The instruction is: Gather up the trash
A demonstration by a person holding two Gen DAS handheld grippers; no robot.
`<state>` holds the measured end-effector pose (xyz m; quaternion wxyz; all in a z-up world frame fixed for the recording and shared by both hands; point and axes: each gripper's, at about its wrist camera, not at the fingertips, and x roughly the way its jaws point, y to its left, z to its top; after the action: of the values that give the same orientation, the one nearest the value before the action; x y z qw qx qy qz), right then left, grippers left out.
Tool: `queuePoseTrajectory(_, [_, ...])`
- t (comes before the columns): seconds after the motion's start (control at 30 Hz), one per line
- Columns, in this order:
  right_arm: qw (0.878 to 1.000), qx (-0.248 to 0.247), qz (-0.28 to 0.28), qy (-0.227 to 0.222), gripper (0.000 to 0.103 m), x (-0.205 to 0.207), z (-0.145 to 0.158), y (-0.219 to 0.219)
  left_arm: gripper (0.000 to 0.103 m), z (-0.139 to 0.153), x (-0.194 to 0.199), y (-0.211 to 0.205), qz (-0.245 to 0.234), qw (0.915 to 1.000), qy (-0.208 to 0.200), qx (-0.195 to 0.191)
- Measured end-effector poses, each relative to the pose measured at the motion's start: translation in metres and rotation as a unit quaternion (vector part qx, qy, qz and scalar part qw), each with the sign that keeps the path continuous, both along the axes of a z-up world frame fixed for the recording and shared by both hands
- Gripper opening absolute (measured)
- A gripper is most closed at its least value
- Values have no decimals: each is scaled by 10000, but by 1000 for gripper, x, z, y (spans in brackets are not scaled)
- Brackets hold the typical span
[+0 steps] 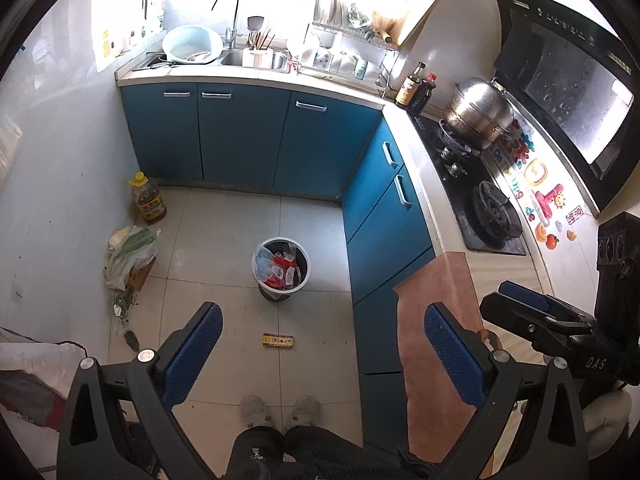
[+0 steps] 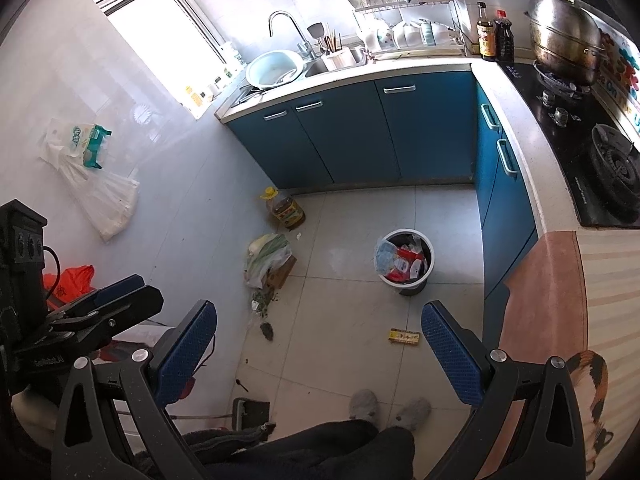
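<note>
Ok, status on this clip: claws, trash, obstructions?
Left claw open, empty. Right claw open, empty. Small flat yellow wrapper on floor tiles, short of white round trash bin. Nothing blocking it.

I hold my left gripper [image 1: 322, 350] high and tipped downward, its two blue-padded fingers [image 1: 192, 354] spread wide apart with nothing between them. My right gripper [image 2: 320, 352] is at a similar height, angled down the same way, its jaws likewise parted wide and gripping nothing. Each shows at the edge of the other's view, so they sit side by side, near each other but apart. My legs and slippered feet [image 1: 280, 410] stand below both.
</note>
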<state>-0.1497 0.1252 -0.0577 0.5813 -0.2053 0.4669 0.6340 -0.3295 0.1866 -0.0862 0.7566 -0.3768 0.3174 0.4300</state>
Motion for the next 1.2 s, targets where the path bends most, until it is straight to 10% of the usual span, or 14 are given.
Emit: queuePoseTrajectory(1.2, [9998, 7, -153, 83, 103, 10, -3, -2, 103, -1, 7, 0, -89, 9997, -186, -165])
